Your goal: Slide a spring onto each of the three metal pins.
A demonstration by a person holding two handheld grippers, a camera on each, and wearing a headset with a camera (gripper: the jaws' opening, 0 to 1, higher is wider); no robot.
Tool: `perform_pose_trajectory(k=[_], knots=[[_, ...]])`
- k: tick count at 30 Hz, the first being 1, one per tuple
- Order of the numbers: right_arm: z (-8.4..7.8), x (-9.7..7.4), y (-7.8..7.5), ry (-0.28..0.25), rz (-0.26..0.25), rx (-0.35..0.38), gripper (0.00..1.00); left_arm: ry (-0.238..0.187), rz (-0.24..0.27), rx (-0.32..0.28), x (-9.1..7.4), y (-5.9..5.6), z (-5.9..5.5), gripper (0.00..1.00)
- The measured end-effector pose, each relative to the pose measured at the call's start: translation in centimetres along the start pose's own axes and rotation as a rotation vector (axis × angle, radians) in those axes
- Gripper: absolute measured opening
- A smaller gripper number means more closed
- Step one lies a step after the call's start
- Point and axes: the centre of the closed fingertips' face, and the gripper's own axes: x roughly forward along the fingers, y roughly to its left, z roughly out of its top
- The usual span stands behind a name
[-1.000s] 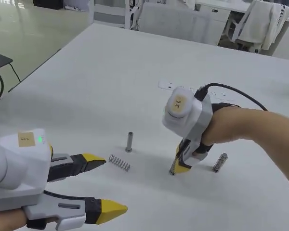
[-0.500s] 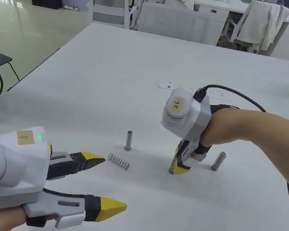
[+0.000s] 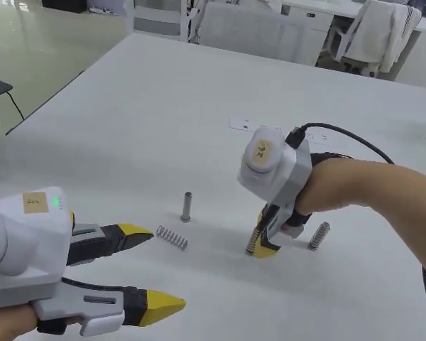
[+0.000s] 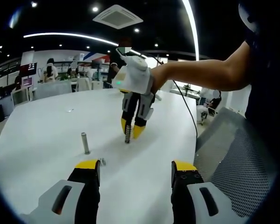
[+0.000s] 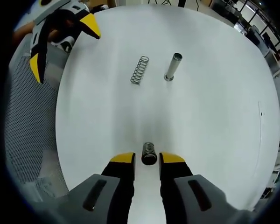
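Note:
A spring (image 3: 252, 241) stands upright on the white table (image 3: 163, 106), and my right gripper (image 3: 263, 245) points down around it. Seen from above, this spring (image 5: 149, 153) sits between the jaws of that gripper (image 5: 147, 159) with a thin gap on each side. To its left stands a bare metal pin (image 3: 187, 207) (image 5: 172, 66). A loose spring (image 3: 172, 237) (image 5: 140, 70) lies flat near the pin. Another spring (image 3: 318, 236) stands right of the gripper. My left gripper (image 3: 153, 268) (image 4: 136, 164) hovers open at the near left, holding nothing.
A white strip (image 3: 245, 126) lies on the table behind the right gripper, with a black cable (image 3: 348, 135) running past it. The table's left edge (image 3: 64, 89) drops to the floor. Chairs (image 3: 255, 28) stand beyond the far edge.
The right gripper has risen slightly, so more of the upright spring shows beside its tips. The left gripper stays open in the same place.

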Motion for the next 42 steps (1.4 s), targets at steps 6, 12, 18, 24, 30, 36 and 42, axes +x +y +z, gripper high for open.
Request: perform_pose_trajectory(k=[6,12,18,24,30,36,42], knots=[[0.0,-0.4,0.0,-0.008,-0.007,0.003,0.19,0.002,-0.003,0.001,0.0,-0.1,0.0,0.57],[0.2,-0.9,0.0,-0.021,-0.021,0.002,0.2,0.002,-0.003,0.005,0.0,-0.1,0.1,0.56],[0.8,-1.4,-0.1,-0.041,-0.033,0.0,0.21,0.002,-0.002,0.008,0.0,-0.2,0.1,0.56],[2.0,-2.0,-0.1,-0.069,-0.044,-0.011,0.21,-0.001,0.003,0.01,-0.3,-0.1,0.2,0.56],[3.1,-2.4,-0.3,-0.091,-0.054,-0.026,0.21,-0.002,0.009,0.01,-0.5,-0.1,0.2,0.56],[4.6,-2.5,-0.1,-0.113,-0.058,-0.04,0.2,0.0,0.014,0.006,-0.7,-0.1,0.0,0.56],[5.8,-2.2,0.2,-0.129,-0.049,-0.048,0.2,0.001,0.017,0.004,-0.8,0.0,-0.1,0.56]])
